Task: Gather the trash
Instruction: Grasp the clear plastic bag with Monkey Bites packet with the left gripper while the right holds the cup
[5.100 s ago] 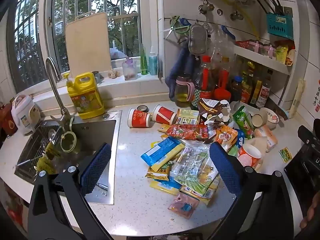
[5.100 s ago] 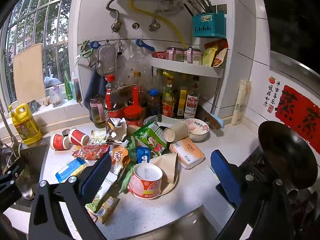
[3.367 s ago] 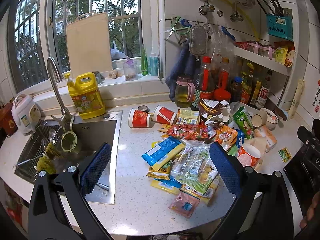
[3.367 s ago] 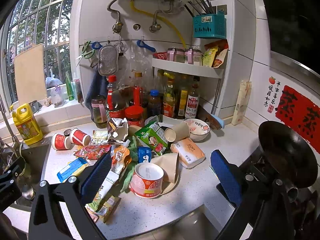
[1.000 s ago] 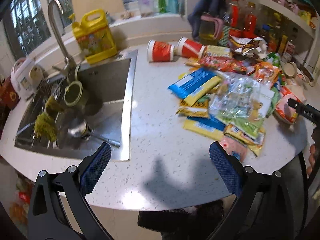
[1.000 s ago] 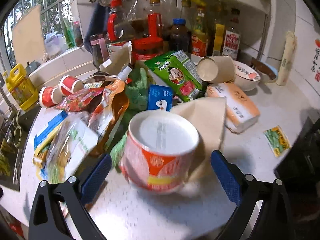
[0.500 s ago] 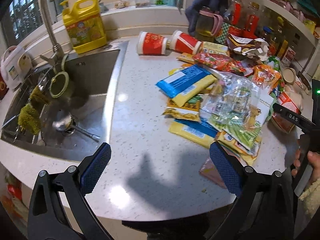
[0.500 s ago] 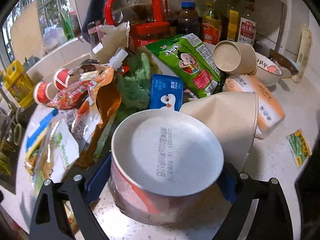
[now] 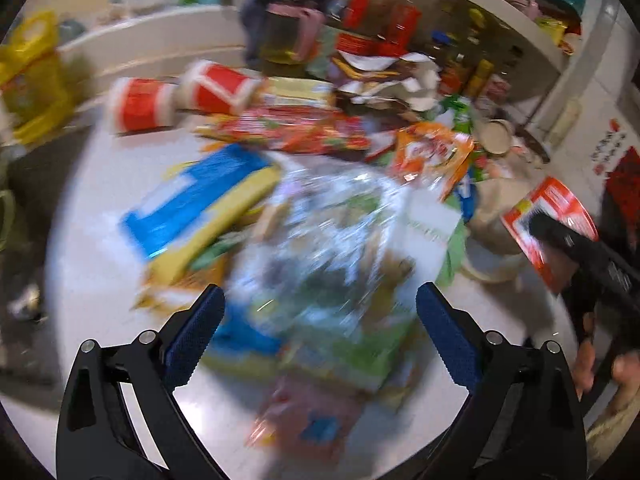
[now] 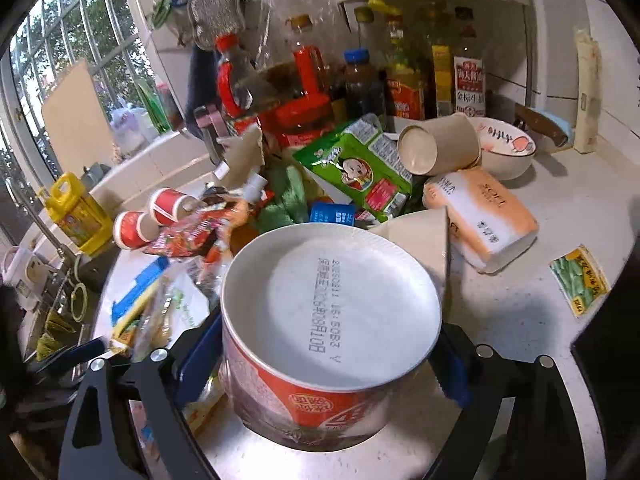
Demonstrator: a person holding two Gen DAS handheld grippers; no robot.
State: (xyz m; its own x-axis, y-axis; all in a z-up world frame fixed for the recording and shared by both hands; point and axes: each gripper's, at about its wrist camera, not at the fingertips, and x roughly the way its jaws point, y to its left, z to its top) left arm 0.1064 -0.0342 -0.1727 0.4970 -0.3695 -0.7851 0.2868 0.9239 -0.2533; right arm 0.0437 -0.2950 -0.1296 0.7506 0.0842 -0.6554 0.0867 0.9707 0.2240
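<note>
Red noodle cup (image 10: 320,360), its base stamped "16:50B3 Y", pinched in right claw (image 10: 320,364); left claw (image 9: 320,320) spread.

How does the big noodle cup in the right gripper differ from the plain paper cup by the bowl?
The noodle cup is red-printed, wide and upside down, its date-stamped base facing up. The plain paper cup is beige, smaller, unprinted and lying on its side against the bowl. Both are paper, and each shows its base to the camera.
</note>
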